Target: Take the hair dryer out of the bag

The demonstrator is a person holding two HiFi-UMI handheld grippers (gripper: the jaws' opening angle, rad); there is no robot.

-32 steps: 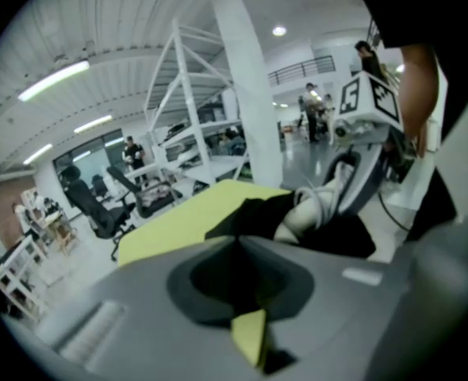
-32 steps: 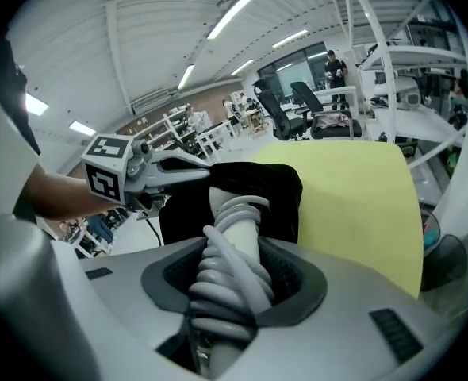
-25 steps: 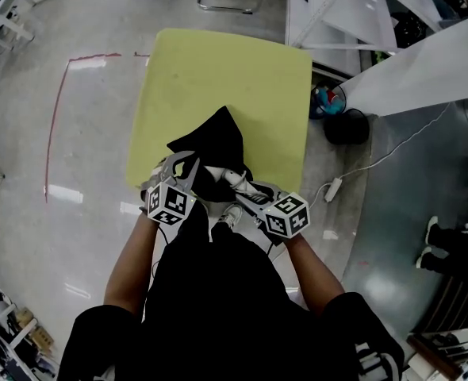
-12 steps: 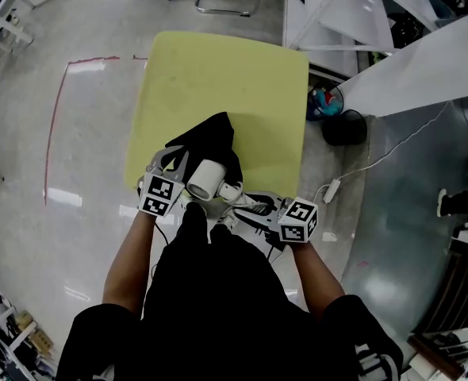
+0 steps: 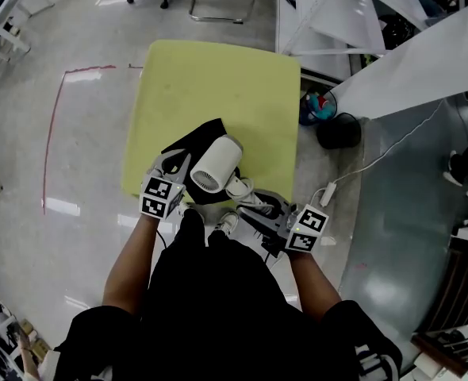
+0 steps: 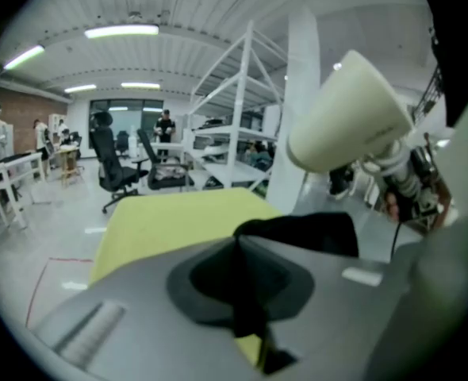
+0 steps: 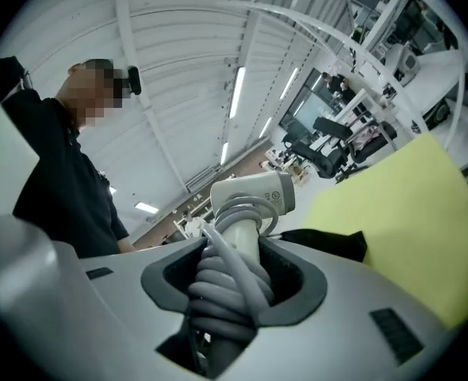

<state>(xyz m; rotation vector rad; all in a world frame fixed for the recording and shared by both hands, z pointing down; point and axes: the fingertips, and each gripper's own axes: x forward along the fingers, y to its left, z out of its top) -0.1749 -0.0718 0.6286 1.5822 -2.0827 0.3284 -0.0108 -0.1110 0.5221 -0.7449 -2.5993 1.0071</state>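
Above the near edge of the yellow-green table (image 5: 218,78), the white hair dryer (image 5: 216,165) hangs clear of the black bag (image 5: 193,143), its cord-wrapped handle clamped in the right gripper (image 7: 231,282). The left gripper (image 6: 235,292) is pinched shut on the bag's fabric. Extraction looks done; only setting the dryer down seems left.

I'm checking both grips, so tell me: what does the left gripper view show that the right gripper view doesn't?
Left only: the left gripper shut on a fold of the black bag. Right only: the right gripper clamped on the cord-wrapped handle of the hair dryer, and the person's dark shirt. Both: dryer, bag, yellow table.
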